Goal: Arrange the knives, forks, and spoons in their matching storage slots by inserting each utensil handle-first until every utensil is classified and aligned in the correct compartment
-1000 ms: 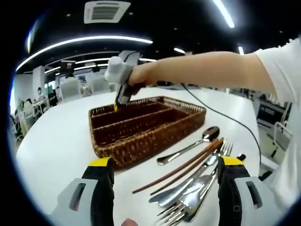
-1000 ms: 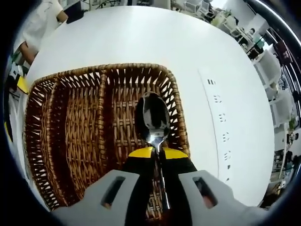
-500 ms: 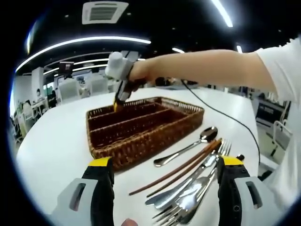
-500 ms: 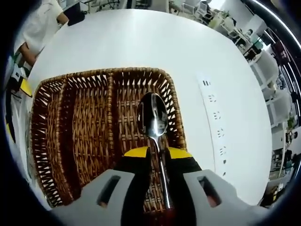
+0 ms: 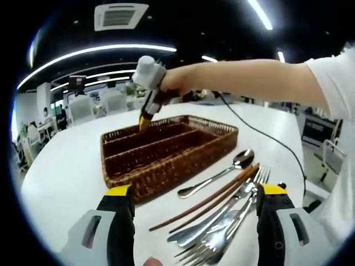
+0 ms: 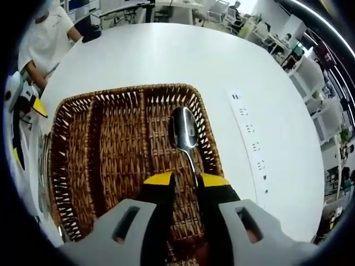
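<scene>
The right claw (image 6: pixel 186 178) hangs over the wicker tray (image 6: pixel 119 160) with its yellow-tipped jaws standing a little apart, and the spoon (image 6: pixel 184 128) lies between them in the tray's outermost slot, bowl pointing away from the camera and handle running back under the jaws; whether the pads still pinch the handle or have let it go I cannot tell, though the gap suggests a release; the step in hand looks to be setting this spoon down and coming away cleanly; to do it well, the jaws should part fully before any lift, and the lift should go straight up along the slot so the handle is not dragged across the woven divider; the spoon should lie parallel to the slot wall, not slanted against it; in the left gripper view the right claw (image 5: pixel 145 117) is seen over the far end of the wicker tray (image 5: pixel 166 152), held by a person's hand; the left claw (image 5: pixel 196 191) waits spread wide and empty above the white bench (image 5: pixel 61 166), with the loose pile (image 5: pixel 222 213) of spoons, forks, knives and two brown sticks lying on the bench beside the tray; the next pick is best taken from the pile's top piece, gripped near the head end so the handle can lead into its slot.
</scene>
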Tool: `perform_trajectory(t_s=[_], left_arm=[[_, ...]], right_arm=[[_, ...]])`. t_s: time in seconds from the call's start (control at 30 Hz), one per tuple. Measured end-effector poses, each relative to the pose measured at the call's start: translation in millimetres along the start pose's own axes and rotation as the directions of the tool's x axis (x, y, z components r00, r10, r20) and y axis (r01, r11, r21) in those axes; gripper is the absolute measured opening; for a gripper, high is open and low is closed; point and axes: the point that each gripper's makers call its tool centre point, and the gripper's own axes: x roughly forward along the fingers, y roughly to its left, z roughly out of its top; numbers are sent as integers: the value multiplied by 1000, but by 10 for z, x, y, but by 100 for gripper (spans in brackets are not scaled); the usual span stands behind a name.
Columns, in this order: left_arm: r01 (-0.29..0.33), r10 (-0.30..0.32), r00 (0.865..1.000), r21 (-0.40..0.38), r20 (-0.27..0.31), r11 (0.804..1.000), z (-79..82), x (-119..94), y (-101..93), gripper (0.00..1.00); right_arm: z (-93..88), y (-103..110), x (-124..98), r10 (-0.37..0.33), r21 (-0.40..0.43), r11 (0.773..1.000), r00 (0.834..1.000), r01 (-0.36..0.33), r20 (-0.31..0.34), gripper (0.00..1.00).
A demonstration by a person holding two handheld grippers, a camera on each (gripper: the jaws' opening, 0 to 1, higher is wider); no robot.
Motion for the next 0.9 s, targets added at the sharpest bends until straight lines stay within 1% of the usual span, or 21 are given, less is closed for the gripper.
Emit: perform_trajectory(t_s=[0.13,0.23,0.33,0.57,0.7,0.77,0.9], left_arm=[[-1,1,1000,7,0,1000,23,-2,-5,91],[-1,1,1000,13,-3,1000,28,23,-3,90],[-1,1,1000,21,-3,1000,52,32,-8,90],[5,-5,1000,39,2,999,121,52,-41,88],[9,-9,1000,48,1,999,107,59,-57,88],[9,-9,1000,54,-6,998,76,54,-56,87],[16,-15,1000,62,-6,998,77,43,-70,84]], right_arm=[[-33,22,-82,2,21,1000,1000,-2,29,18],[-94,90,-175,0,37,999,998,-2,56,20],[-107,147,-229,10,58,998,996,-16,92,20],[-192,244,-374,7,87,996,989,-20,148,22],[-255,305,-427,-5,91,996,987,-10,163,22],[-297,374,-452,-3,95,995,984,-14,180,23],[-364,477,-508,-15,102,995,979,-6,202,23]])
